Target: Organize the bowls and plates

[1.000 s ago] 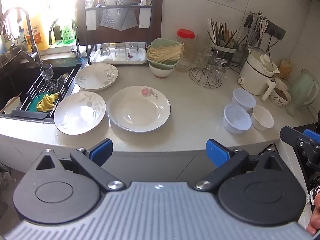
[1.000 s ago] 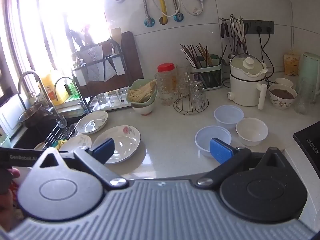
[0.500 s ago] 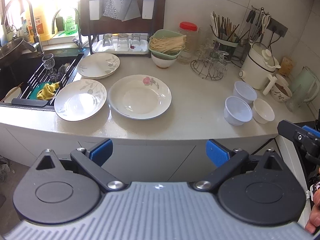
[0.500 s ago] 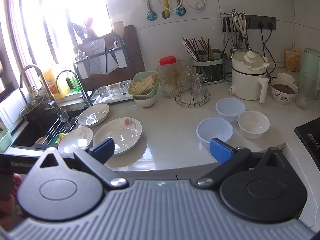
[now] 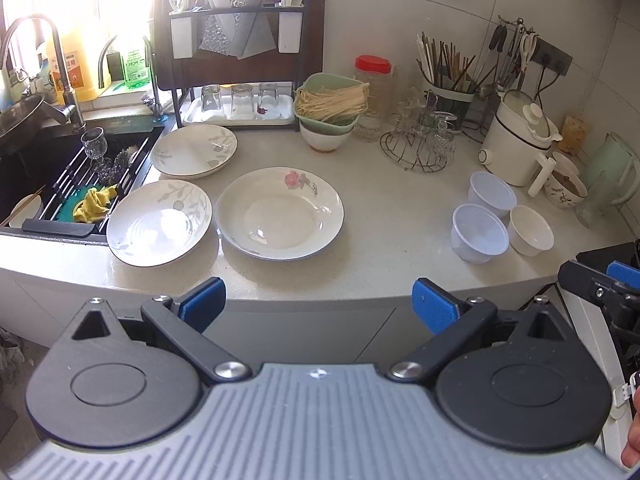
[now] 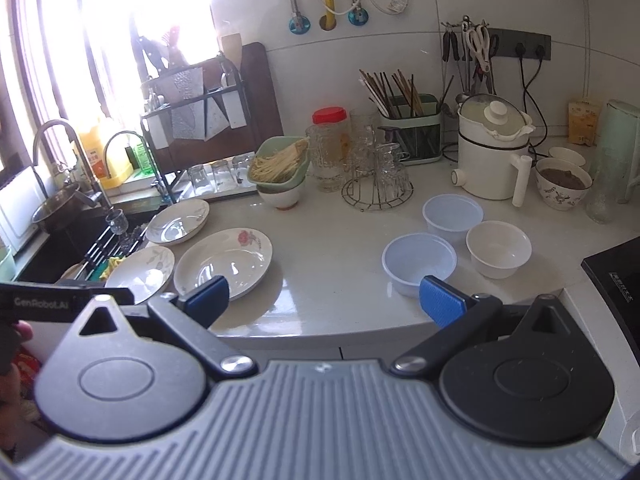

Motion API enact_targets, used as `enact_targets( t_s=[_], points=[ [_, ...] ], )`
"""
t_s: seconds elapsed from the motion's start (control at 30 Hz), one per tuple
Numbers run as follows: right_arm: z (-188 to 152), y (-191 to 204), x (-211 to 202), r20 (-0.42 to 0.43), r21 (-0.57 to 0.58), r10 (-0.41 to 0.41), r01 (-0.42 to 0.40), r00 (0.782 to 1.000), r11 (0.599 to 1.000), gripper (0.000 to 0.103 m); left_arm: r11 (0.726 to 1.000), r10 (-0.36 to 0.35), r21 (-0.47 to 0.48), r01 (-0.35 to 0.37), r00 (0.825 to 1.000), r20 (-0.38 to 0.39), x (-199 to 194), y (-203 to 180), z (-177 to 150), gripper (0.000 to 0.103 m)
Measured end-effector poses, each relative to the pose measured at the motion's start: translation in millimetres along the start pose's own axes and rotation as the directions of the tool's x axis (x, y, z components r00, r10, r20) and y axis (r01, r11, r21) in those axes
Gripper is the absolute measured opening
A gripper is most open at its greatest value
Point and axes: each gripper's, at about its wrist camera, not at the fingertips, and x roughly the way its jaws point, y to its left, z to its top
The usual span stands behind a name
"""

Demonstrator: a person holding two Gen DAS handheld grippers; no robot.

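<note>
Nothing has been gathered yet, so the job looks to be at its opening step of choosing a first piece. The left gripper (image 5: 318,304) hangs off the front edge of the counter (image 5: 392,216) with its blue pads spread wide and nothing between them, and the right gripper (image 6: 324,298) is likewise spread and empty, held out in front of the counter edge. Three plates lie separately on the left part of the counter: the rose plate (image 5: 280,213) near the middle, a leaf-patterned plate (image 5: 159,222) just beside it toward the sink (image 5: 40,160), and a second leaf-patterned plate (image 5: 193,151) behind them near the dish rack (image 5: 240,116). Well apart to the right sit three bowls in a loose cluster — two translucent plastic bowls (image 6: 419,263) (image 6: 453,212) and a small white bowl (image 6: 499,249). None is stacked on another. A sensible next move, as I judge it, is for the left gripper to go in low over a plate rim and pinch it, and for the right to take the rim of the nearest plastic bowl; the shallow plates lie flat on the stone, so getting a pad under the edge calls for a tilted approach — and the thin plastic may flex under a hard squeeze.
</note>
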Motion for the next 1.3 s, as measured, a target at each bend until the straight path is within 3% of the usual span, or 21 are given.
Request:
enact_targets(
  t_s=[0.13,0.27,0.47,0.77,1.03,1.3],
  points=[
    [2.0,-0.9,6.9,-0.001,-0.045,-0.032,0.032,0.999,0.998,0.103,1.0,0.018,-0.013,-0.018,1.0,-0.008,3.5,0.4,2.5,0.101],
    [5.6,-7.3,10.4,-0.009,-0.026,-0.001,0.001,1.0,1.0,0.103,0.999,0.036,-0.012,-0.036,0.999,-0.001,6.8,0.9,2.7,0.101],
    [9.3,-7.5,16.1,-0.015,-0.021,0.02,-0.021,1.0,1.0,0.103,0.993,0.115,-0.028,-0.113,0.991,0.069,-1.7,9.9,13.8,0.101],
    [6.3,0.5,25.8,-0.044,-0.062,0.078,-0.081,0.996,0.995,0.103,0.989,0.122,-0.09,-0.117,0.991,0.051,3.0,25.3,-4.3,0.101],
    [7.3,1.5,30.3,-0.046,-0.062,0.077,-0.08,0.996,0.995,0.103,0.986,0.126,-0.108,-0.124,0.992,0.01,12.5,29.8,-16.7,0.101],
    [2.6,2.6,29.8,-0.052,-0.044,0.075,-0.077,0.996,0.996,0.103,0.988,0.117,-0.1,-0.114,0.993,0.026,9.7,28.9,-13.9,0.101]
  ],
)
